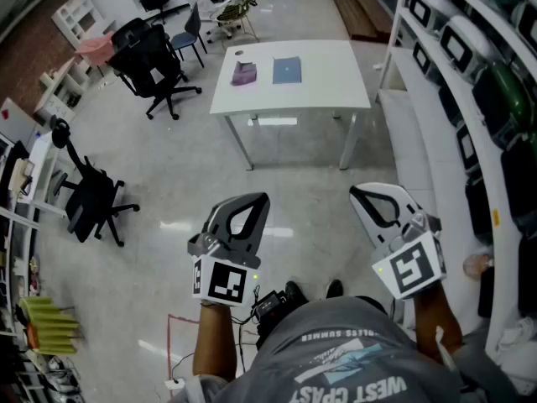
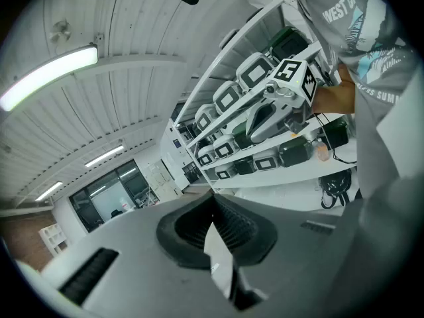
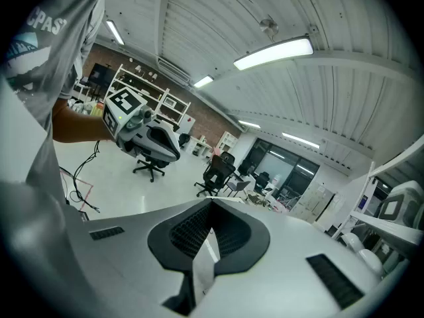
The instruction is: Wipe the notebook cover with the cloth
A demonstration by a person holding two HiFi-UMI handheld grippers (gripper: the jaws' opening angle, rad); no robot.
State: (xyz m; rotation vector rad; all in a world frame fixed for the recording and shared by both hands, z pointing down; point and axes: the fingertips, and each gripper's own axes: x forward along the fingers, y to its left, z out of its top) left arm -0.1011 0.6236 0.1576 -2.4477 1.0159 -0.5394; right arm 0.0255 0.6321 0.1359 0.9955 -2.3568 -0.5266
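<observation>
1. Fingers
- Left gripper (image 1: 258,200): its two fingers were fully closed against each other, pad to pad. Nothing was held between them and they touched nothing else.
- Right gripper (image 1: 359,193): its two fingers were likewise pressed together with nothing between them or touching them.
- Both grippers were held in the air over the floor (image 1: 168,250), side by side, pointing toward 12 o'clock in the head view.

2. Task items
- The notebook (image 1: 287,70), with a blue cover, lay flat on the white bench (image 1: 336,86) at 12 o'clock, well apart from both grippers.
- The cloth (image 1: 244,74), purple, lay just beside the notebook at its 9 o'clock, not touching it.

3. Counts
- One bench, one notebook, one cloth.
- Two grippers, each carrying one marker cube: left cube (image 1: 220,280), right cube (image 1: 411,267).
- Two black office chairs stood nearest: one (image 1: 155,65) at the bench's 9 o'clock, one (image 1: 92,201) at the left gripper's 9 o'clock. Further chairs stood behind them, too small to count.
- White shelving (image 1: 453,82) ran along 3 o'clock, loaded with cases.

4. Legible writing
- The person's grey shirt (image 1: 352,359) carried the words "WEST" and "SUMMER". The remaining print could not be read
- Each marker cube showed a black-and-white square pattern with no text
</observation>
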